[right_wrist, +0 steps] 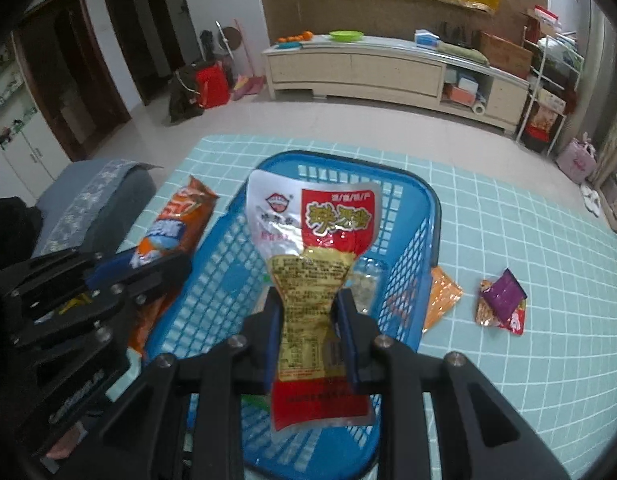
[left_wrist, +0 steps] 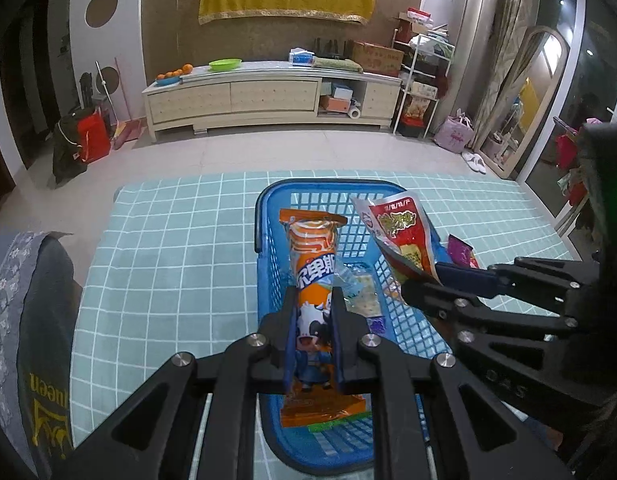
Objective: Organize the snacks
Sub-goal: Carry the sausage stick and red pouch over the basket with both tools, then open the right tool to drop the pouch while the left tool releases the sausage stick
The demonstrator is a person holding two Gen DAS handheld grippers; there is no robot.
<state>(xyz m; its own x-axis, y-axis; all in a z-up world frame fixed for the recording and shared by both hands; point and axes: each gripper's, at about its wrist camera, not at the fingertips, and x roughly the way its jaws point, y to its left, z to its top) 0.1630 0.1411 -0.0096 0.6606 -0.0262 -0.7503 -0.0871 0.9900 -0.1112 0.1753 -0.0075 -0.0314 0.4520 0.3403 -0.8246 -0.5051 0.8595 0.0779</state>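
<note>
A blue plastic basket (left_wrist: 268, 216) (right_wrist: 424, 216) stands on the teal checked tablecloth. My left gripper (left_wrist: 314, 300) is shut on an orange snack pack with a cartoon cow (left_wrist: 314, 264), held upright over the basket; the same pack (right_wrist: 176, 224) shows at the left of the right wrist view. My right gripper (right_wrist: 308, 300) is shut on a red, silver and yellow snack pouch (right_wrist: 312, 224), also above the basket; the pouch (left_wrist: 400, 232) hangs at the right in the left wrist view. A clear-wrapped snack (left_wrist: 358, 288) lies on the basket floor.
On the cloth right of the basket lie an orange packet (right_wrist: 442, 298) and a purple and red packet (right_wrist: 502, 300). A grey sofa arm (left_wrist: 32, 304) stands at the table's left. A low cabinet (left_wrist: 268, 96) lines the far wall.
</note>
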